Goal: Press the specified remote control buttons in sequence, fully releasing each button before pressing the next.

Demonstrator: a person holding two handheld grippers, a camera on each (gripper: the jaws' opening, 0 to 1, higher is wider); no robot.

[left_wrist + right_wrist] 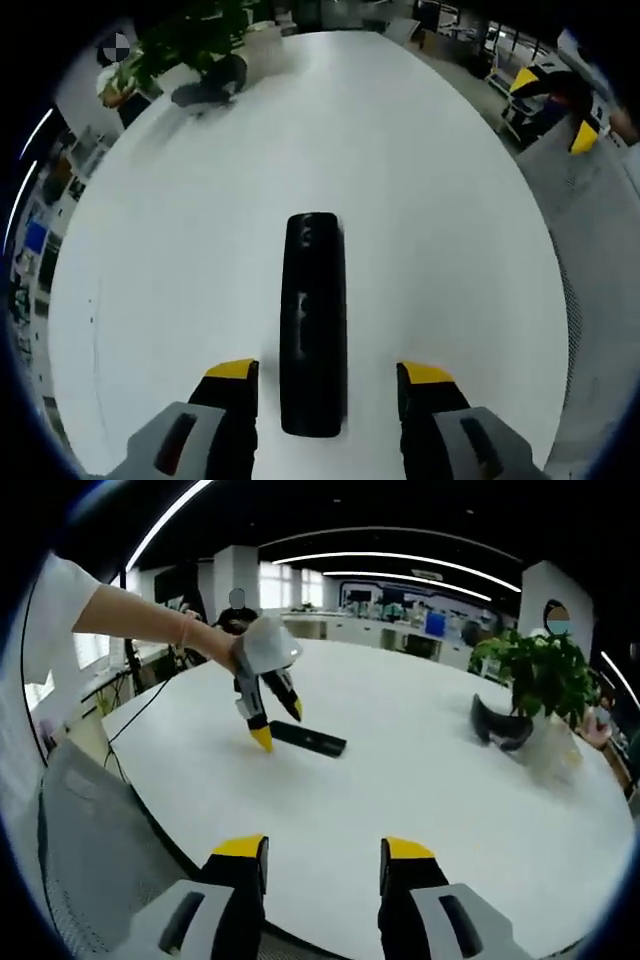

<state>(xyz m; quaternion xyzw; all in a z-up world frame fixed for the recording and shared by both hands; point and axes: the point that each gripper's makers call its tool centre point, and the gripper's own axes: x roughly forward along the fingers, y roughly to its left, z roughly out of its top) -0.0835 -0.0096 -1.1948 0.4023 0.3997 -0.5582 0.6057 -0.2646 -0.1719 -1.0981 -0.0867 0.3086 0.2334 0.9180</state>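
A long black remote (pixel 313 320) lies flat on the white round table (pixel 180 250), pointing away from me. In the left gripper view my left gripper (pixel 329 372) is open, its yellow-tipped jaws standing on either side of the remote's near end, apart from it. The right gripper view shows the same remote (pixel 312 741) across the table, with the left gripper (pixel 279 725) held by a person's hand and tilted down over one end of it. My right gripper (pixel 324 847) is open at the table's near edge, with nothing between its jaws.
A potted plant (pixel 540 675) and a dark curved object (pixel 500 725) stand near the table's far side; they also appear as the plant (pixel 190 40) and dark object (pixel 205 90). A grey mesh chair (pixel 90 850) sits by the table edge. Office desks lie beyond.
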